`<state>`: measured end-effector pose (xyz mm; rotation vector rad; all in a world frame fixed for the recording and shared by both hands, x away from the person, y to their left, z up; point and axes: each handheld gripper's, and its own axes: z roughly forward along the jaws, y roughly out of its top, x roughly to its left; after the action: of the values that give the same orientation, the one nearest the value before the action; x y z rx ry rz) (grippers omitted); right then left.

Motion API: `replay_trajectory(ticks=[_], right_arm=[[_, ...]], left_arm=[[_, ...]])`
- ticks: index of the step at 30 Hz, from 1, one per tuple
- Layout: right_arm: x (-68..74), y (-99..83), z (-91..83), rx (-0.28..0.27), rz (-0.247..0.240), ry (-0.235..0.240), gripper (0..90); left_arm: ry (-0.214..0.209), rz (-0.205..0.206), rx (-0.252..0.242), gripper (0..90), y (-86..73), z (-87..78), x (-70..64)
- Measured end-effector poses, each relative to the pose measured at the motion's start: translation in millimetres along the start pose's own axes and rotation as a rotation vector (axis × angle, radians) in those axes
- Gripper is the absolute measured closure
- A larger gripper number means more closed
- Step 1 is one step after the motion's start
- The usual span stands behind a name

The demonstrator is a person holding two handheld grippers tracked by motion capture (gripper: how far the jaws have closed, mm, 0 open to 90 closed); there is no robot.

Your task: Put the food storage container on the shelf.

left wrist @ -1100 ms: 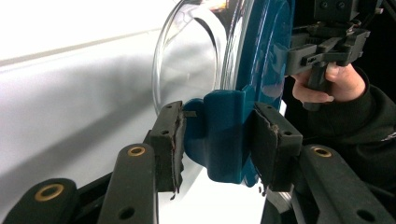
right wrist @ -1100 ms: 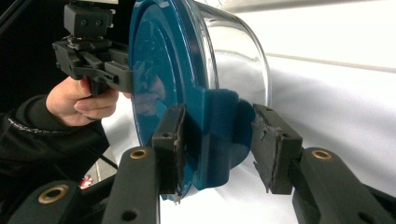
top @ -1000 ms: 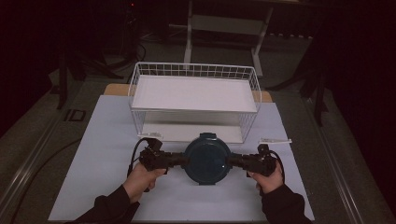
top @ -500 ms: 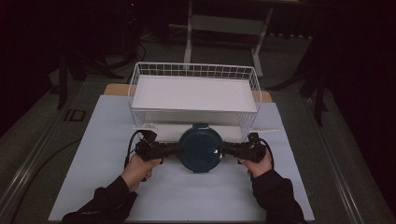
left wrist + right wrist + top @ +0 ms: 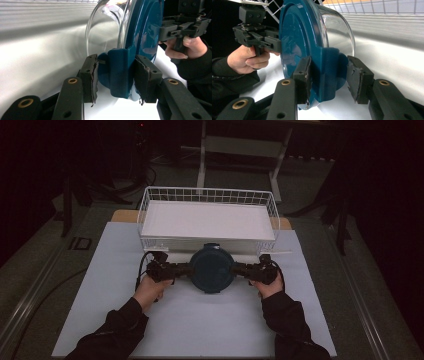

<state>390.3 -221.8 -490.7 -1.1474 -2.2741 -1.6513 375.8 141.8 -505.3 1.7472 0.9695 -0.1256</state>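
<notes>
Though both hands come in from the near edge of the white table (image 5: 100, 320), no brand, label or writing can be read on anything. One container (image 5: 212, 268) with a blue lid is held between two grippers, above the table just in front of the basket (image 5: 272, 212). The left gripper (image 5: 172, 270) is clamped on the lid's left clip; in the left gripper view both pads (image 5: 90, 77) press a blue clip (image 5: 120, 72), with the clear bowl (image 5: 105, 32) to one side of the lid. The right gripper (image 5: 247, 269) is clamped the same way on the opposite clip (image 5: 329, 72), its pads (image 5: 358, 80) bearing on the blue plastic. Two hands: left hand (image 5: 150, 290), right hand (image 5: 269, 287), both in dark sleeves. Beyond stands one white wire basket holding a white liner. Farther back, a dark floor and a pale stand (image 5: 240, 145).
</notes>
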Motion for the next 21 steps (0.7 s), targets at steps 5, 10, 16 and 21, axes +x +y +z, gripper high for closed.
replay_trajectory(ticks=[5,10,16,21], right_arm=[[-8.5,-0.5,4.7,0.000,0.013,-0.016,56.7],[-11.0,1.8,8.5,-0.012,0.015,-0.023,56.7],[-12.5,5.1,10.7,-0.040,0.020,-0.032,56.5],[-14.4,6.4,12.0,-0.029,0.035,-0.055,54.6]], left_arm=[[0.017,0.000,-0.012,55.7,2.8,5.7,6.9],[0.032,-0.019,-0.028,55.6,7.1,6.9,10.4],[0.030,-0.057,-0.047,55.3,8.0,7.6,15.0],[0.054,-0.070,-0.044,54.5,11.0,9.3,13.9]])
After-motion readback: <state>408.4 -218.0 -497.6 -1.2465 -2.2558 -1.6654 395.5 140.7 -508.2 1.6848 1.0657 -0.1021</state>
